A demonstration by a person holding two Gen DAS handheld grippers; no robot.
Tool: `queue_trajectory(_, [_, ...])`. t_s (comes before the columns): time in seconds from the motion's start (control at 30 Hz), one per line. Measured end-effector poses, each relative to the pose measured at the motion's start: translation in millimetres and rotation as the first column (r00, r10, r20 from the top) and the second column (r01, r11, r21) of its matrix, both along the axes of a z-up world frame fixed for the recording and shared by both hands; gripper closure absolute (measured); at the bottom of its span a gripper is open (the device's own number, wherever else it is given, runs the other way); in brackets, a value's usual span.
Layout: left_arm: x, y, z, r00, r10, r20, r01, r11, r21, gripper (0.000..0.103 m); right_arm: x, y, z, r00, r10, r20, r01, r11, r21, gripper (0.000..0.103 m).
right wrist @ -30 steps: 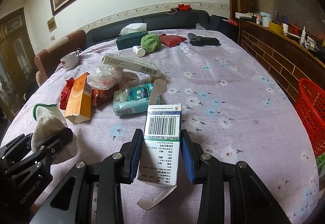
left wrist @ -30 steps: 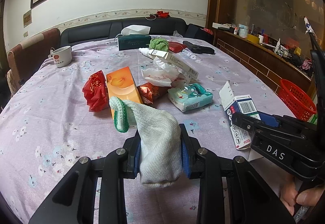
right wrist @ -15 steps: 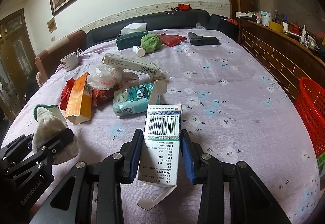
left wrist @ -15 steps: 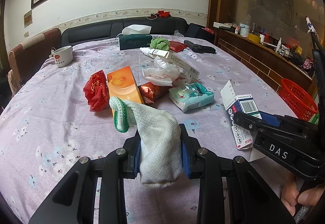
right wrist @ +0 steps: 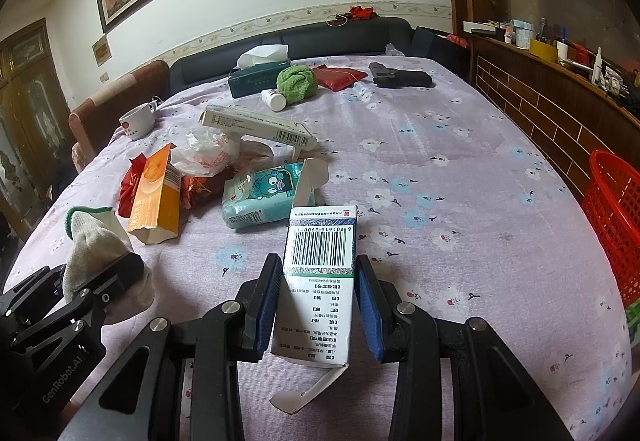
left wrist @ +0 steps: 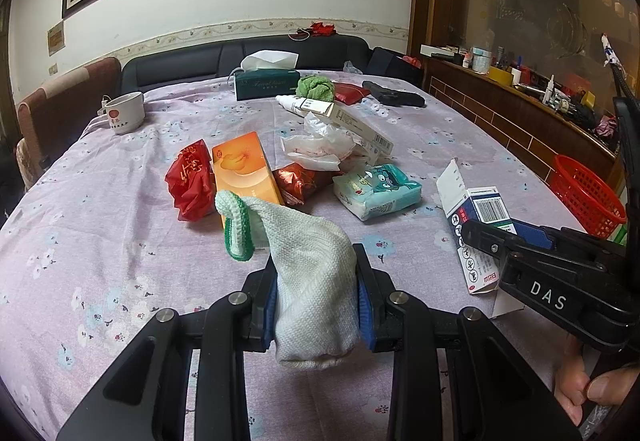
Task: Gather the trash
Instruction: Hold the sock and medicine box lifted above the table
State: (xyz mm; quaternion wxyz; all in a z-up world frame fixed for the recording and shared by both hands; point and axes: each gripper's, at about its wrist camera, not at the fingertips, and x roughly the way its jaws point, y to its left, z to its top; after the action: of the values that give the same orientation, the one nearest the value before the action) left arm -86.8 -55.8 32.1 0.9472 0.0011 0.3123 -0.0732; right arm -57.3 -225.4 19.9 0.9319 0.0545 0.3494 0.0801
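Note:
My left gripper is shut on a white knitted glove with a green cuff, held above the near edge of the table. The same glove shows at the lower left of the right wrist view. My right gripper is shut on a white medicine box with a barcode, its flaps open; that box appears at the right of the left wrist view. Further out on the table lie an orange carton, a red wrapper, a crumpled plastic bag, a teal tissue pack and a long white box.
A red plastic basket stands off the table's right edge. At the far end are a green tissue box, a green cloth, a white cup and a dark pistol-shaped object. A purple flowered cloth covers the table.

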Motion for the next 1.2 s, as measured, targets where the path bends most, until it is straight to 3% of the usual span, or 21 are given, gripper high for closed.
queue_trajectory(1.2, [0.0,-1.3,1.1,1.000,0.002,-0.003,-0.002,1.000,0.012,0.073,-20.1,-6.7,6.5,0.994,-0.074,0.076,0.080,0.993,-0.084,0.063])
